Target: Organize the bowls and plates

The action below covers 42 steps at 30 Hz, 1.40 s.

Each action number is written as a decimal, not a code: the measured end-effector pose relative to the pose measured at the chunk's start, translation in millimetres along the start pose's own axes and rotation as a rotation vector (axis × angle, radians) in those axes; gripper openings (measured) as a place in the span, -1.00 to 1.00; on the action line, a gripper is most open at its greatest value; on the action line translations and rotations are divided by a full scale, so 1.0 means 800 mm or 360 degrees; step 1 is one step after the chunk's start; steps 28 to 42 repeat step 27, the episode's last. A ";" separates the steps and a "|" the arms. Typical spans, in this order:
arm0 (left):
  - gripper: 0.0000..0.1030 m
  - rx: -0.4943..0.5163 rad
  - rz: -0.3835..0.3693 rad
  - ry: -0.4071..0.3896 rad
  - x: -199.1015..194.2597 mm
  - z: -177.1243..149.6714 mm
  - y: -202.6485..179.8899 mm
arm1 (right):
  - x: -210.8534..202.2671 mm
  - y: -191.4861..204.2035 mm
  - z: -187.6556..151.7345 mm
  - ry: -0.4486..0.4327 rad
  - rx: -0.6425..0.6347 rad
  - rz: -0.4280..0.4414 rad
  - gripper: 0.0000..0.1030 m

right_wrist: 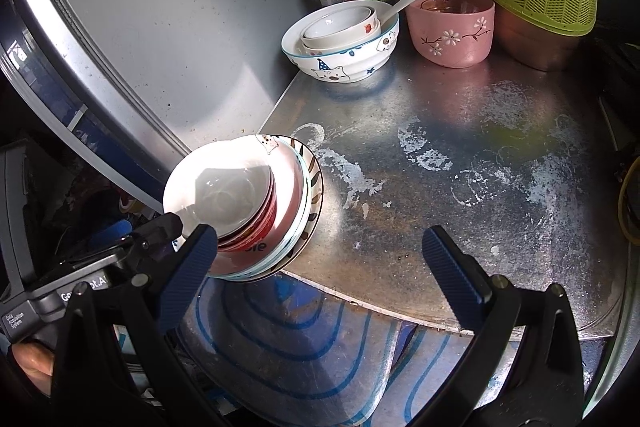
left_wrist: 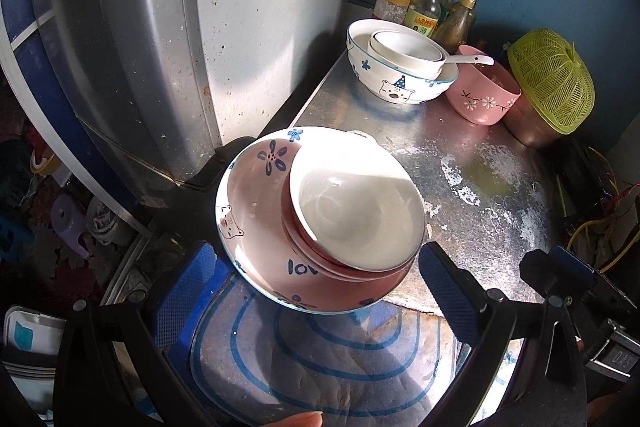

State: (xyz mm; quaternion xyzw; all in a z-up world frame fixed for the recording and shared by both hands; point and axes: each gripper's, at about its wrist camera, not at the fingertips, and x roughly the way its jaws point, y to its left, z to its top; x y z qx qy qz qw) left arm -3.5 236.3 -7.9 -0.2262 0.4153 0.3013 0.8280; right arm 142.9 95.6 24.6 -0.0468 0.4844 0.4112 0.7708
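Observation:
A stack of bowls sits tilted at the near left edge of the metal counter (right_wrist: pixel 460 163): a white bowl (left_wrist: pixel 356 211) nested in red bowls inside a pink bowl (left_wrist: pixel 260 227), on a patterned plate (right_wrist: pixel 316 183). The stack also shows in the right wrist view (right_wrist: pixel 240 203). My left gripper (left_wrist: pixel 320 279) is open, its blue pads on either side of the stack's near rim. My right gripper (right_wrist: pixel 320 263) is open and empty, just right of the stack. A bear-print bowl (left_wrist: pixel 396 75) holding white bowls and a spoon (left_wrist: pixel 468 59) stands at the back.
A pink flowered tub (left_wrist: pixel 484 95), a green mesh cover (left_wrist: pixel 556 83) over a metal pot, and sauce bottles (left_wrist: pixel 432 3) stand along the blue back wall. A grey fridge (left_wrist: pixel 160 27) rises on the left. A blue-striped mat (right_wrist: pixel 300 347) lies below the counter's front edge.

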 end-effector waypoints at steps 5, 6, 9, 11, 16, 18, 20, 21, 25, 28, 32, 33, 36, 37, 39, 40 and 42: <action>0.99 0.0025 0.0010 -0.0012 -0.003 -0.001 -0.005 | -0.001 0.000 -0.002 -0.0002 0.0002 0.0001 1.00; 0.99 0.0027 -0.0001 -0.0011 -0.003 -0.001 -0.005 | -0.001 0.000 -0.003 -0.0005 0.0002 0.0001 1.00; 0.98 0.0028 -0.0005 -0.0005 -0.003 -0.002 -0.007 | -0.002 -0.001 -0.004 -0.0006 0.0004 -0.0003 1.00; 0.99 0.0034 0.0008 -0.0004 -0.003 -0.003 -0.009 | -0.003 -0.002 -0.004 -0.0006 0.0005 -0.0003 1.00; 0.99 0.0032 -0.0031 0.0001 -0.004 -0.005 -0.010 | -0.005 -0.005 -0.005 -0.0008 0.0008 -0.0004 1.00; 0.98 0.0040 -0.0024 0.0001 -0.004 -0.006 -0.011 | -0.005 -0.006 -0.005 -0.0006 0.0010 -0.0002 1.00; 0.99 0.0045 -0.0026 0.0002 -0.004 -0.006 -0.012 | -0.006 -0.006 -0.006 -0.0005 0.0012 -0.0003 1.00; 0.99 0.0046 -0.0024 0.0000 -0.004 -0.006 -0.012 | -0.006 -0.006 -0.006 -0.0005 0.0012 -0.0005 1.00; 0.99 0.0047 -0.0021 -0.0004 -0.005 -0.006 -0.013 | -0.006 -0.007 -0.008 -0.0003 0.0016 -0.0011 1.00; 0.99 0.0047 -0.0027 0.0001 -0.005 -0.006 -0.013 | -0.006 -0.008 -0.008 -0.0001 0.0016 -0.0013 1.00; 0.99 0.0047 -0.0027 0.0001 -0.005 -0.006 -0.013 | -0.006 -0.008 -0.008 -0.0001 0.0016 -0.0013 1.00; 0.99 0.0047 -0.0027 0.0001 -0.005 -0.006 -0.013 | -0.006 -0.008 -0.008 -0.0001 0.0016 -0.0013 1.00; 0.99 0.0047 -0.0027 0.0001 -0.005 -0.006 -0.013 | -0.006 -0.008 -0.008 -0.0001 0.0016 -0.0013 1.00; 0.99 0.0047 -0.0027 0.0001 -0.005 -0.006 -0.013 | -0.006 -0.008 -0.008 -0.0001 0.0016 -0.0013 1.00; 0.99 0.0047 -0.0027 0.0001 -0.005 -0.006 -0.013 | -0.006 -0.008 -0.008 -0.0001 0.0016 -0.0013 1.00; 0.99 0.0047 -0.0027 0.0001 -0.005 -0.006 -0.013 | -0.006 -0.008 -0.008 -0.0001 0.0016 -0.0013 1.00; 0.99 0.0047 -0.0027 0.0001 -0.005 -0.006 -0.013 | -0.006 -0.008 -0.008 -0.0001 0.0016 -0.0013 1.00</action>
